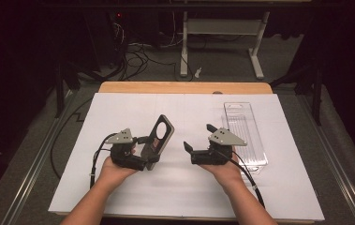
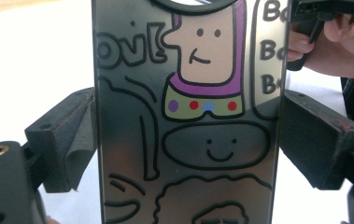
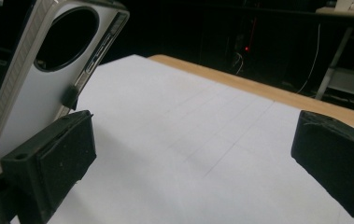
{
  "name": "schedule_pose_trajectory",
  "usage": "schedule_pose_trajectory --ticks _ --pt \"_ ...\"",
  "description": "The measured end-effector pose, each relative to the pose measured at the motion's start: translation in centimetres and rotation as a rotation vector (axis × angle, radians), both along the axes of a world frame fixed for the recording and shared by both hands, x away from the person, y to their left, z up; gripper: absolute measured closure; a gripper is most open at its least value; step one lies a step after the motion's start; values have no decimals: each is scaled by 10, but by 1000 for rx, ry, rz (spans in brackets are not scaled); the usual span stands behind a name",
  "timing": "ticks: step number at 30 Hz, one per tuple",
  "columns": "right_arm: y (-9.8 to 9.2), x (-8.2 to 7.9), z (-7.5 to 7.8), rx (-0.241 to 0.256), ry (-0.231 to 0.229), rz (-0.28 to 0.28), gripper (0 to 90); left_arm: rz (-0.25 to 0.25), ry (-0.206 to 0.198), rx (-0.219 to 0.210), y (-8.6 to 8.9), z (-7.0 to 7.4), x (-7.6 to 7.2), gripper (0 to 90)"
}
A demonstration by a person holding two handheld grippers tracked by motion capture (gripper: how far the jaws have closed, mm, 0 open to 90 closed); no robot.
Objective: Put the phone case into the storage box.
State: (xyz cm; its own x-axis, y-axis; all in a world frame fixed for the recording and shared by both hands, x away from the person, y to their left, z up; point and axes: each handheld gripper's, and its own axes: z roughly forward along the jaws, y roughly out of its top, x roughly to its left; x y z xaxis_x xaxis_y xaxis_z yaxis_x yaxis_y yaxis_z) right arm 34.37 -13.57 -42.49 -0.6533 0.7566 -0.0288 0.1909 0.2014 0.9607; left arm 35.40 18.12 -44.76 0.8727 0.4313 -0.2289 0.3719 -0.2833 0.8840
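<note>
On the left, the left gripper (image 1: pixel 143 151) is seen clamped onto a phone case (image 1: pixel 160 138), which is held tilted up off the white sheet (image 1: pixel 133 197) covering the table. In the left gripper view, the case (image 2: pixel 188 121) is shown pinched by its two long edges, one jaw pressed on each side, and its glossy face is printed with cartoon figures and a purple-framed head. The round camera cut-out is found at the case's top end. Moving across to the middle, the case (image 3: pixel 44 79) is caught again in the right gripper view, its pale inner side and ribbed edge turned toward that camera. Next, the right gripper (image 1: pixel 198 138) is seen with its jaws spread wide and nothing between them, held just above the sheet, near the case but apart from it. At the far right, a clear plastic tray (image 1: pixel 245 136) is laid flat on the sheet, just beside the right hand (image 1: pixel 222 169).
</note>
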Motion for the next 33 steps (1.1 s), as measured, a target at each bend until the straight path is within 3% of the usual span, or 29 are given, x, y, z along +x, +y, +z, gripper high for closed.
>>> schedule_pose_trajectory --ticks 7,13,26,33 --pt "6 -4 -13 -32 31 27 4 -45 -6 -11 -3 -2 -7 132" --pt "4 -9 -15 -11 85 74 4 -112 -15 -7 -8 -1 -13 132" --pt "2 -13 -13 -5 72 132 18 -151 -14 -42 -3 0 -17 131" --pt "2 -17 -9 23 64 223 5 -188 -15 -45 -7 0 -20 131"
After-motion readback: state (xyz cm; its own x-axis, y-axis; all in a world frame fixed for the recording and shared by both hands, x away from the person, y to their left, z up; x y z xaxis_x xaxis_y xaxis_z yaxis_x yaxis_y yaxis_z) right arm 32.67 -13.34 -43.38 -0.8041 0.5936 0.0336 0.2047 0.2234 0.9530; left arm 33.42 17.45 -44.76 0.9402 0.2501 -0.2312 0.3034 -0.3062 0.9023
